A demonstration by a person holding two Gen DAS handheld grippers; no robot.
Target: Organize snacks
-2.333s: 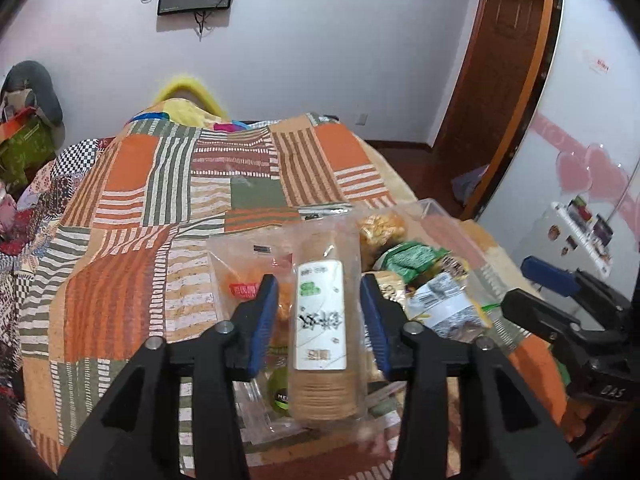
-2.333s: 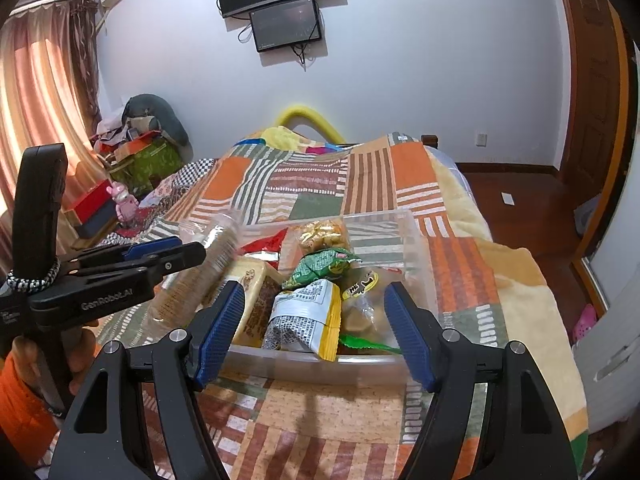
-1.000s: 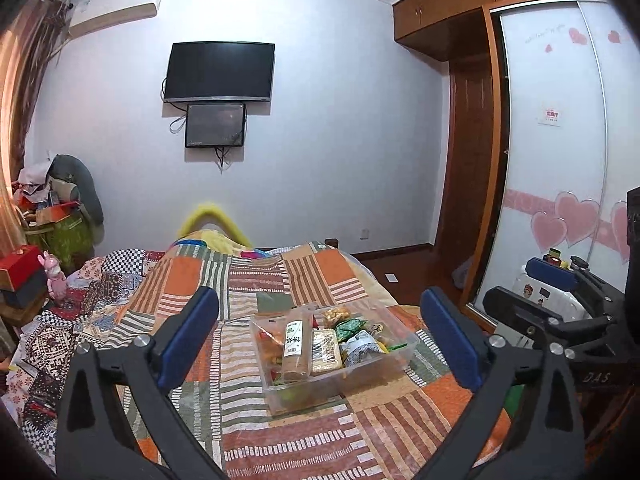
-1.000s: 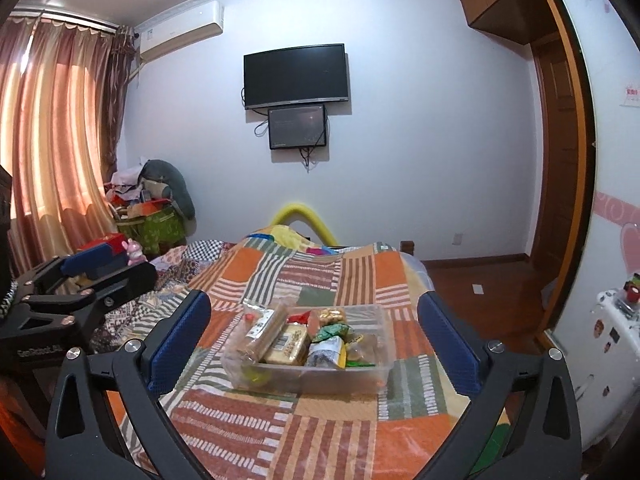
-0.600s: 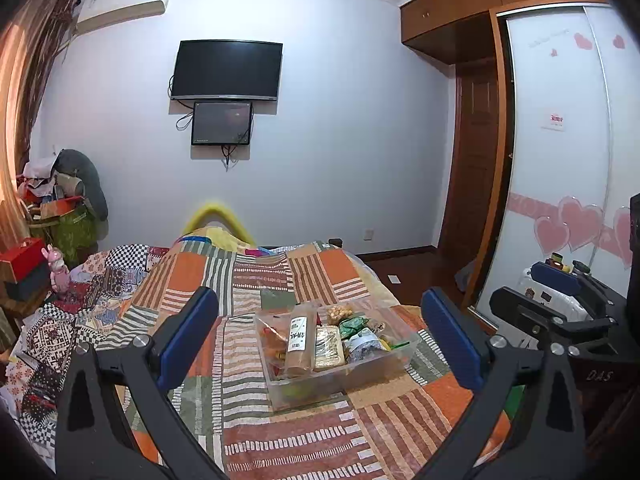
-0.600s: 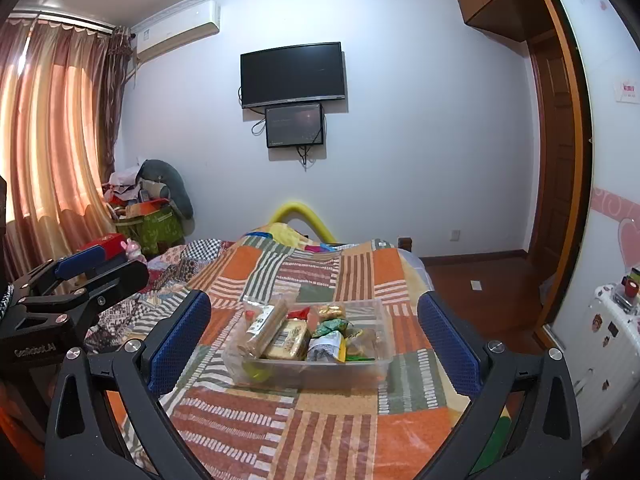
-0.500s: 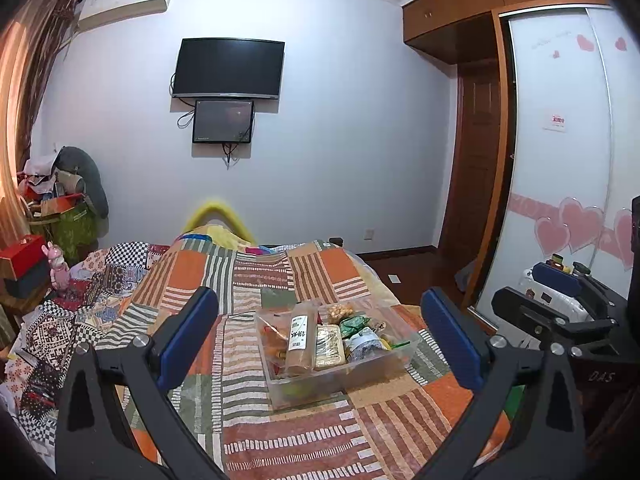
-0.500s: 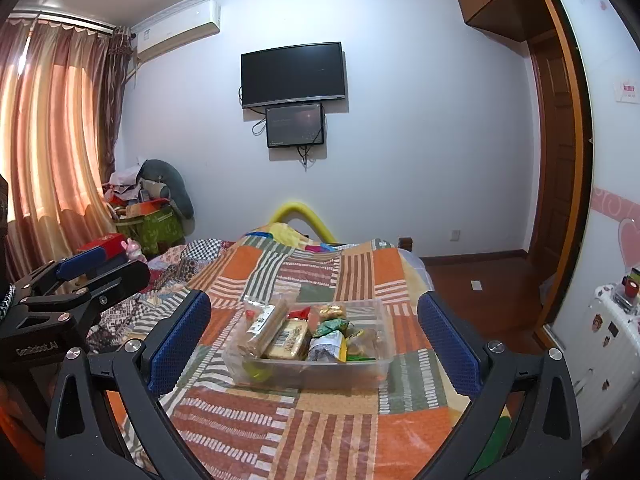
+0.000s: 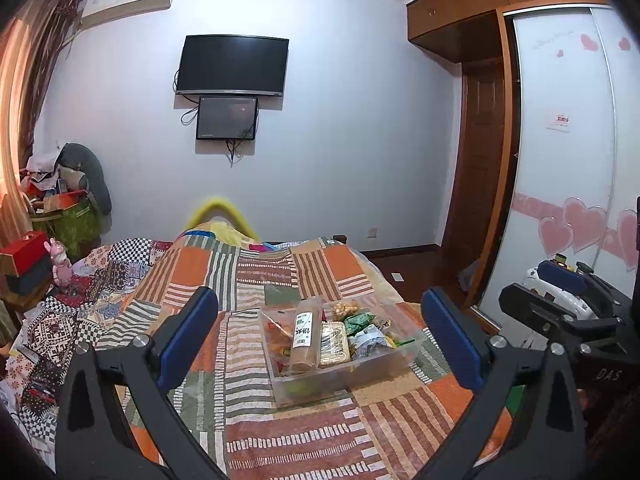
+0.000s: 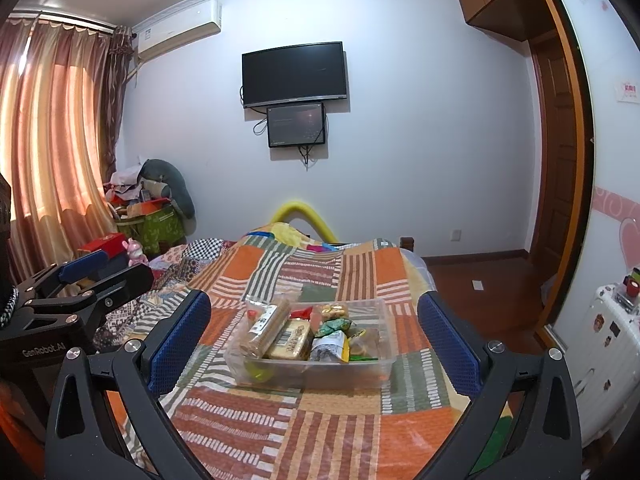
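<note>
Left gripper (image 9: 320, 340): we are holding it back from the bed, jaws spread wide, gripping nothing.
Right gripper (image 10: 314, 342): we are holding it likewise, jaws wide and empty.
Clear bin (image 9: 394, 360): sitting on the patchwork bedspread (image 9: 256, 276), well ahead of both grippers.
Cracker sleeve (image 9: 304, 338): lying in the bin's left part, beside a biscuit pack (image 9: 333, 342).
Green packets (image 10: 334, 328): lying toward the bin's right.

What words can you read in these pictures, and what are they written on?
"GenRobot.AI": on the left gripper, seen in the right wrist view.
"DAS": on the right gripper, seen in the left wrist view.
Cracker sleeve label, snack packets, red wardrobe sticker: too small or blurred to read.
</note>
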